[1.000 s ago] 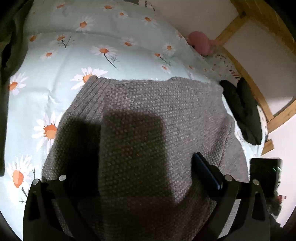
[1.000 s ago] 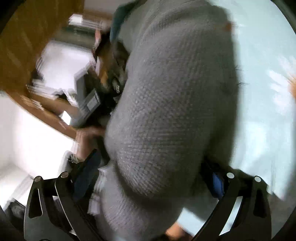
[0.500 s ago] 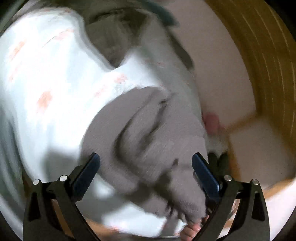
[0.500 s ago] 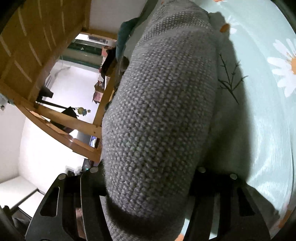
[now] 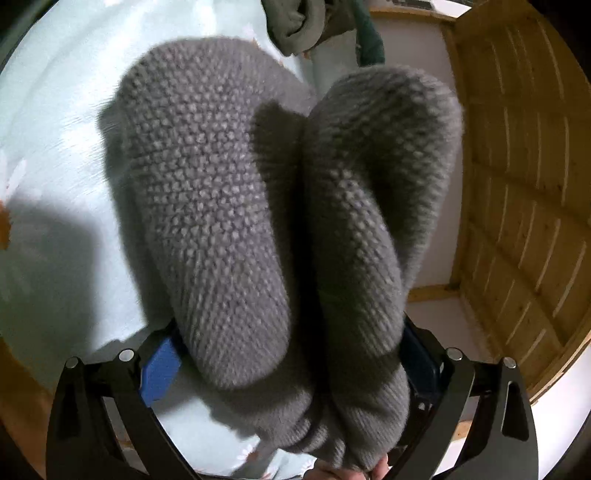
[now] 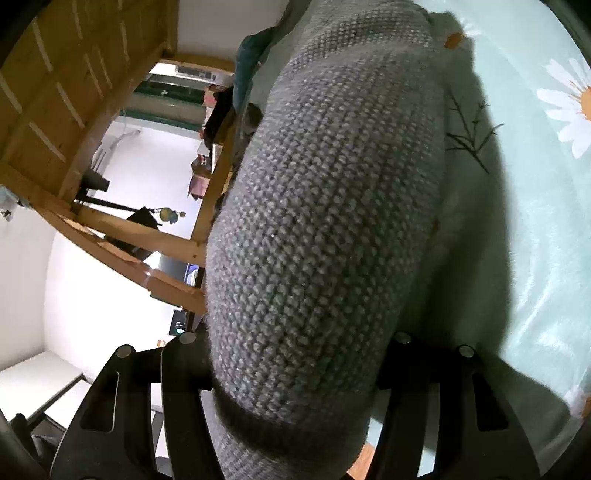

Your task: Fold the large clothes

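A grey knit sweater [image 5: 221, 192] lies bunched in two thick rolls on the pale blue daisy bedsheet [image 5: 55, 129]. My left gripper [image 5: 290, 350] stands wide, both rolls between its fingers. Its left blue pad [image 5: 160, 371] shows beside the knit with sheet next to it; the right pad is hidden behind the wool. A person's fingertips [image 5: 351, 472] peek under the sweater at the bottom edge. In the right wrist view one fat roll of the sweater [image 6: 325, 221] fills the middle, and my right gripper [image 6: 295, 354] is shut on it, both fingers pressed into its sides.
A slatted wooden bed frame [image 5: 517, 184] rises on the right of the left wrist view. An olive garment [image 5: 299, 22] lies at the bed's far end. Wooden beams [image 6: 140, 236] and a white room stand left of the right gripper; the daisy sheet [image 6: 535, 184] spreads to its right.
The left gripper swung down and rolled from over the flat sweater to the bunched rolls. The right jaws went from wide to closed on the sweater roll.
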The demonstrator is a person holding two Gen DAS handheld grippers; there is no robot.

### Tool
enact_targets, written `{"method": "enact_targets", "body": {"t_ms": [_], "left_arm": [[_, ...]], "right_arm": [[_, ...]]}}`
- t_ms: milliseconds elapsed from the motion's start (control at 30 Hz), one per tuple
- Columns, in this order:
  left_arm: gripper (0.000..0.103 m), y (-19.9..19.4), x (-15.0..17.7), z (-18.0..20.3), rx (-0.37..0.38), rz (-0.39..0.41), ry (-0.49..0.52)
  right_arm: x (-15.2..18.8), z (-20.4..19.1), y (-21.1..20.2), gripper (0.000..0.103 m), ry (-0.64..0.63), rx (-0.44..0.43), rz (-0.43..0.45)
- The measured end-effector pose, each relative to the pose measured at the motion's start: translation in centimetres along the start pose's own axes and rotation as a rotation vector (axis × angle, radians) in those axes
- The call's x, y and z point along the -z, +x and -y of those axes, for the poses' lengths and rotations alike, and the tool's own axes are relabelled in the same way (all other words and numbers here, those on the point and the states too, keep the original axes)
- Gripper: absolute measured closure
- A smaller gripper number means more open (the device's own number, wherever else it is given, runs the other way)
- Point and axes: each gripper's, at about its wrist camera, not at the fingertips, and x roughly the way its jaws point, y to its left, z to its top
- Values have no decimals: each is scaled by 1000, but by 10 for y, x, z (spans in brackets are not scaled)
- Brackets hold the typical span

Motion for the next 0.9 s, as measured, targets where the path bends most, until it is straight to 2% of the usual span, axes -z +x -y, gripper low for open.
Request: {"method": "enact_targets", "body": {"t_ms": [33,100,133,167,200,233,300,333,367,400,433,500,567,700,900], "left_arm": [[6,5,-5,1,-1,-47,-7],[24,9,-17,2,30,-117,-24],[38,10,-22,2,27,-134,-16],[44,9,-25,4,19,-144,9],[47,8,-25,5,13,-144,30],[49,5,-25,6,5,-146,47],[49,9,-22,7,-10,-185,62],[49,12,-25,10,-14,-198,70],[50,9,-23,12,-21,-202,76],[50,8,-23,15,-26,-208,81],[50,3,-20,22,-9,-210,85],[50,-8,-14,46,29,-208,166],[50,-10,-8,59,21,-198,231],[52,-12,-7,72,0,-182,254],[52,-12,-5,157,88,-102,441]], "right_arm": [[0,-1,1,46,-8,0,-3],[2,-1,1,46,-9,2,-8],[4,-1,1,46,-8,5,-12],[4,-1,3,46,-8,8,-16],[4,-1,5,41,0,5,-23],[4,3,6,23,27,-12,-27],[4,7,10,7,77,-59,-12],[5,4,10,11,60,-27,0],[6,0,10,20,34,6,7],[9,-9,4,47,-12,63,24],[10,-16,-5,50,-51,58,35],[7,-38,-22,51,-128,20,40],[5,-43,-28,51,-152,23,40],[3,-47,-32,52,-173,45,57],[-35,-102,-70,52,-294,-9,146]]}}
